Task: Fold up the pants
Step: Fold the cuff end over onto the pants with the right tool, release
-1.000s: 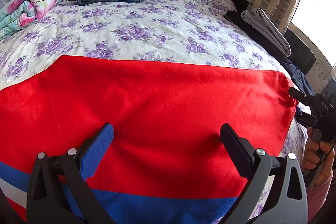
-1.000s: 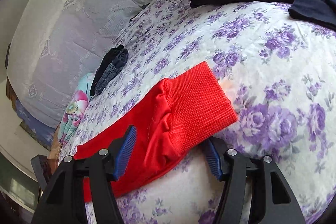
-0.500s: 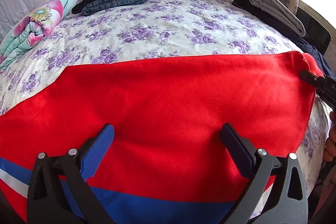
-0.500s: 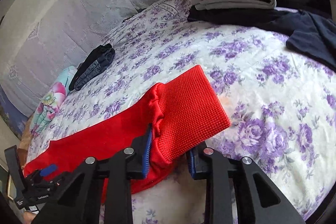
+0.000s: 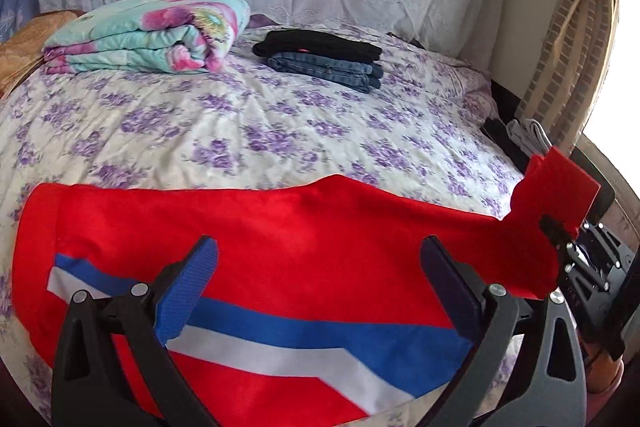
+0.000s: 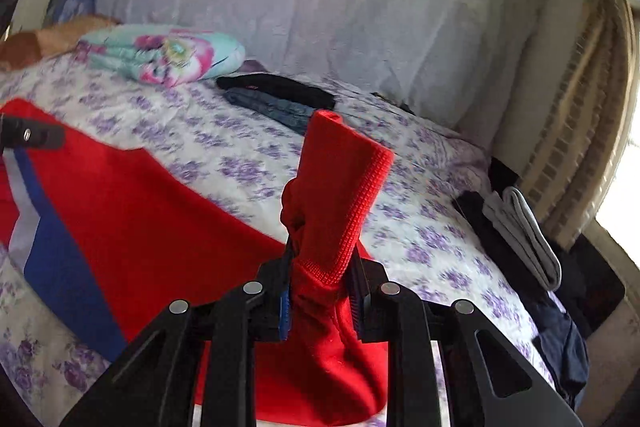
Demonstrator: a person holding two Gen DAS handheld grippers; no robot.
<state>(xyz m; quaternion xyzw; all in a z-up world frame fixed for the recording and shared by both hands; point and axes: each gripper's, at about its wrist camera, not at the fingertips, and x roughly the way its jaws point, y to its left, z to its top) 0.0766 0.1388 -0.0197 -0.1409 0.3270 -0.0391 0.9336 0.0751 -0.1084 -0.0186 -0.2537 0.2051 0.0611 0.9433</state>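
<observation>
Red pants (image 5: 300, 227) with a blue and white stripe lie spread across the flowered bed sheet (image 5: 240, 131). My left gripper (image 5: 316, 251) hovers just over the middle of the pants, open, with nothing pinched between its fingers. In the right wrist view my right gripper (image 6: 320, 291) has its jaws closing on the ribbed red cuff (image 6: 344, 179), whose bunched cloth the pads press. The cuff stands up above the bed. In the left wrist view the lifted cuff (image 5: 560, 187) shows at the right edge, with the right gripper (image 5: 560, 231) below it.
A folded floral blanket (image 5: 160, 35) and a stack of folded dark pants and jeans (image 5: 324, 61) lie near the lace-covered headboard. Folded grey cloth (image 6: 528, 239) and a dark garment (image 6: 560, 339) sit at the bed's right edge by the curtain (image 6: 580, 107).
The right jaws went from wide to clamped on the cuff, and the gripper rolled upright and lifted it off the sheet. The left gripper swung across the pants; the stripe now shows more.
</observation>
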